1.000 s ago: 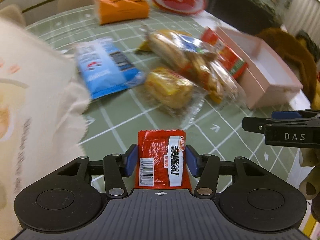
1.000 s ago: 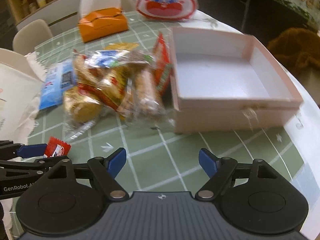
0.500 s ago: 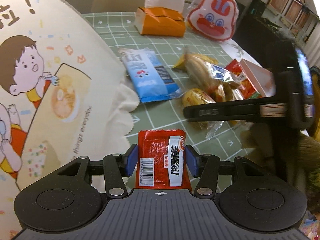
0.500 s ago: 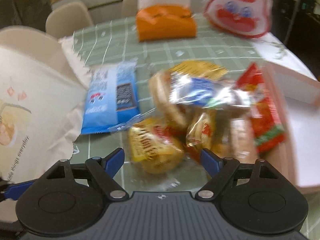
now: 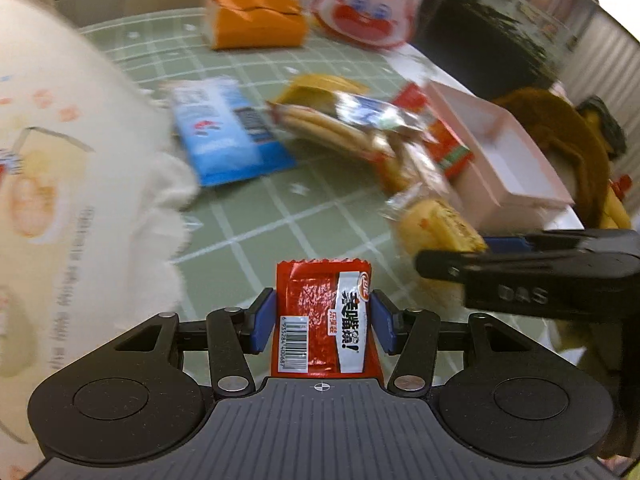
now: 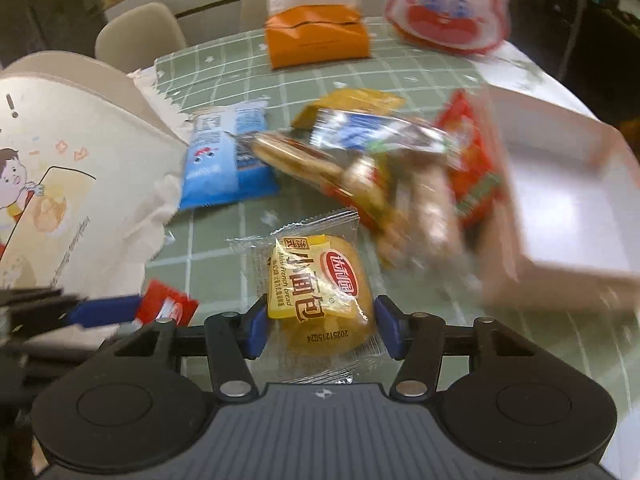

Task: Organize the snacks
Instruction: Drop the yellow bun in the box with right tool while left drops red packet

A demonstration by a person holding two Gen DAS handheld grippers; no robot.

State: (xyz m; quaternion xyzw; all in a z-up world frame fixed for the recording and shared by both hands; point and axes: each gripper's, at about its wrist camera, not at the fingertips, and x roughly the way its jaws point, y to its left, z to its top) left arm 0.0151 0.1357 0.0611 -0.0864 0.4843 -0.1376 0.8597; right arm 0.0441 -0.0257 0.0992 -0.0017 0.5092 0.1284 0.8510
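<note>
L gripper (image 5: 322, 322) clamps a small red snack packet (image 5: 323, 320) w/ barcode & white label strip, blue pads pressing both sides, packet upright. Below it: green grid tablecloth (image 5: 280, 216). Far left, blurred cream bag (image 5: 60, 200) w/ cartoon print. Mid-table: blue packet (image 5: 230, 136), then a pile of clear-wrapped breads (image 5: 360, 136) beside a pink open box (image 5: 516, 160). R gripper (image 5: 476, 250) enters from the right edge, jaws closing on a wrapped yellow bread (image 5: 436, 226). Far back: orange tissue box (image 5: 256, 20) & a red-white bunny-face bag (image 5: 368, 4). Brown plush thing (image 5: 560, 132) past the box.
</note>
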